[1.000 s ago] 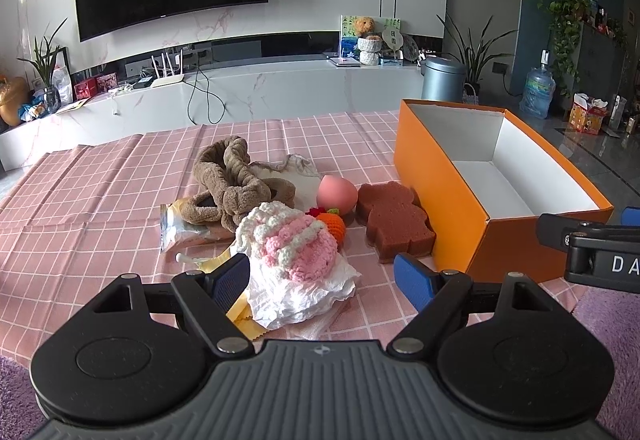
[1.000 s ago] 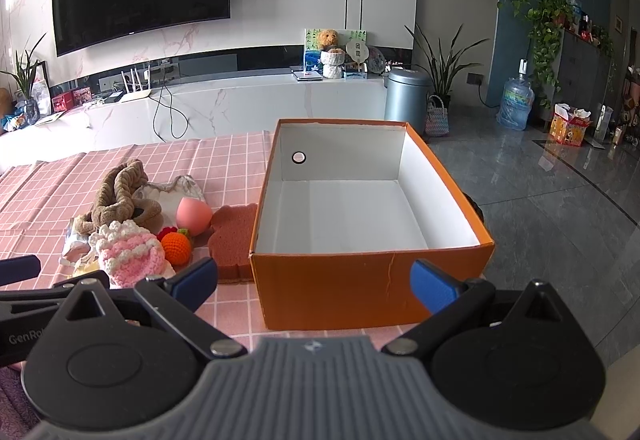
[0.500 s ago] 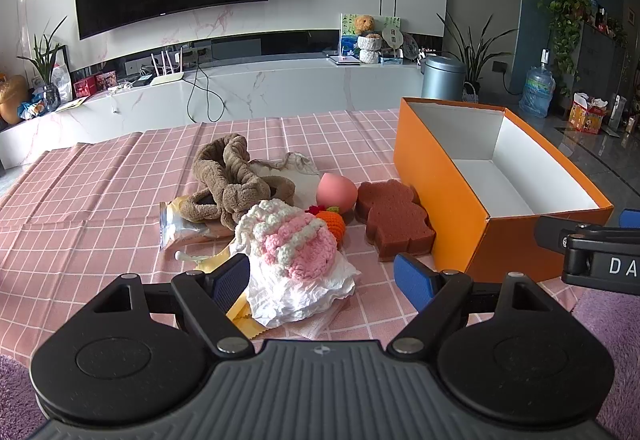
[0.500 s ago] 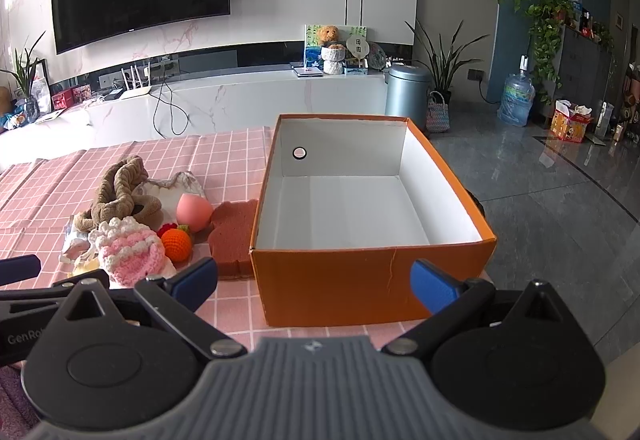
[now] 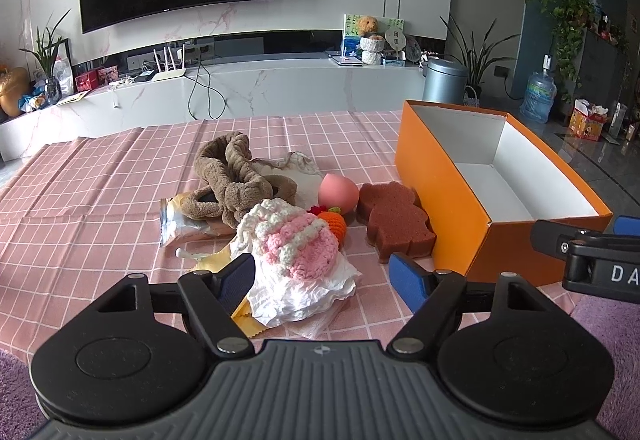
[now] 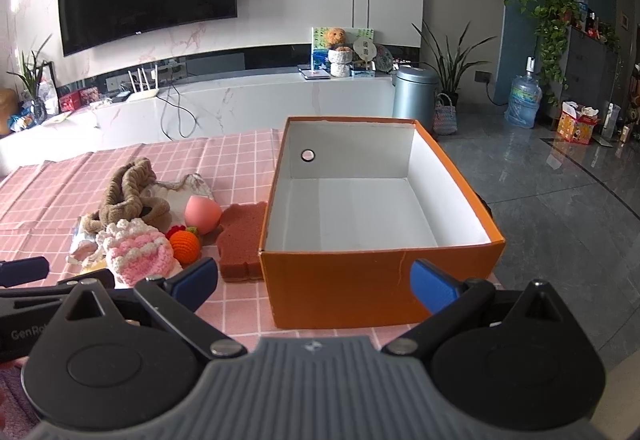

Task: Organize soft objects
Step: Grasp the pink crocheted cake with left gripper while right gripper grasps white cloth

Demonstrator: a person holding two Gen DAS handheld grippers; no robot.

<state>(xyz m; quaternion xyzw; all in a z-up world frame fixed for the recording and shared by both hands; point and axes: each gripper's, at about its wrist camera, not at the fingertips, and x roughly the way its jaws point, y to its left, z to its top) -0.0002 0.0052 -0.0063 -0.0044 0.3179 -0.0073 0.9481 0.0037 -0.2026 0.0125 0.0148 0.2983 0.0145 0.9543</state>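
Barely moved in the last second: my left gripper [image 5: 322, 274] has crept toward the pink knit [image 5: 294, 240] at lower centre, both grippers wide and empty, right gripper [image 6: 314, 280] facing the empty box [image 6: 340, 276]—nothing sorted yet.

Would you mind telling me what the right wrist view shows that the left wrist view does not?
Only the right wrist view shows the round hole in the orange box's far wall and its whole bare floor. Only the left wrist view shows the white tissue under the pink crochet piece. Both show the brown sponge, peach ball, crochet orange, and open grippers, left and right.
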